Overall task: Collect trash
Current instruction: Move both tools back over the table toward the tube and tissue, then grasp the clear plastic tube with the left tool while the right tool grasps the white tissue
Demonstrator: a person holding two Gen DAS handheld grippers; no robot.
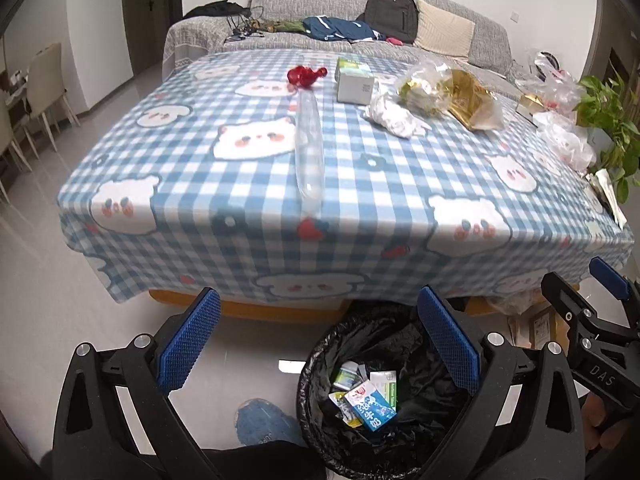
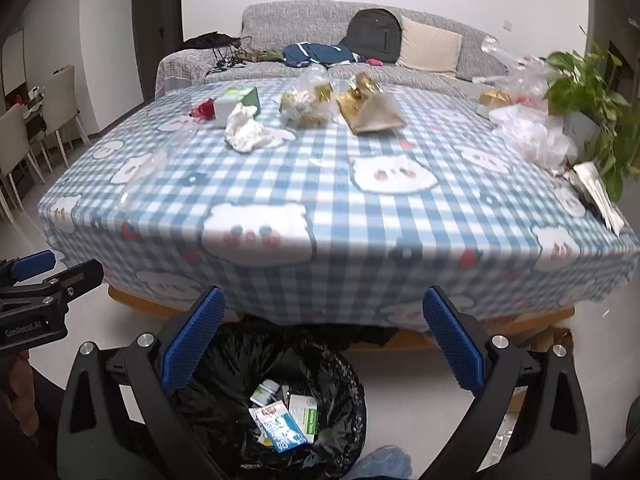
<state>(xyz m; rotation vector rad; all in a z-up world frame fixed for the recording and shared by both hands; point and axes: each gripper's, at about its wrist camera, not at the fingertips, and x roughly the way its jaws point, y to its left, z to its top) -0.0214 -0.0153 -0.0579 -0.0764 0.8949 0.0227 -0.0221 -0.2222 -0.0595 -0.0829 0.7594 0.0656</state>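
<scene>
A bin with a black liner [image 1: 320, 364] [image 2: 344, 384] stands on the floor by the table's near edge, holding a blue-white carton [image 1: 370, 404] [image 2: 280, 426] and small wrappers. On the checked tablecloth [image 1: 240, 208] [image 2: 340, 216] lie a clear plastic tube [image 1: 309, 144], red wrapper [image 1: 306, 76] [image 2: 203, 109], crumpled white paper [image 1: 394, 114] [image 2: 250, 130], a small box [image 1: 354, 82] [image 2: 236, 106] and gold-and-clear bags [image 1: 452, 94] [image 2: 360, 108]. My left gripper [image 1: 320, 340] and right gripper [image 2: 324, 344] hover open and empty above the bin.
A sofa [image 1: 360, 4] with a backpack [image 1: 392, 14] and clothes stands behind the table. A potted plant [image 2: 588, 96] and plastic bags [image 2: 532, 136] crowd the table's right side. Dining chairs [image 1: 44, 92] stand far left. A person's shoe [image 1: 262, 422] is beside the bin.
</scene>
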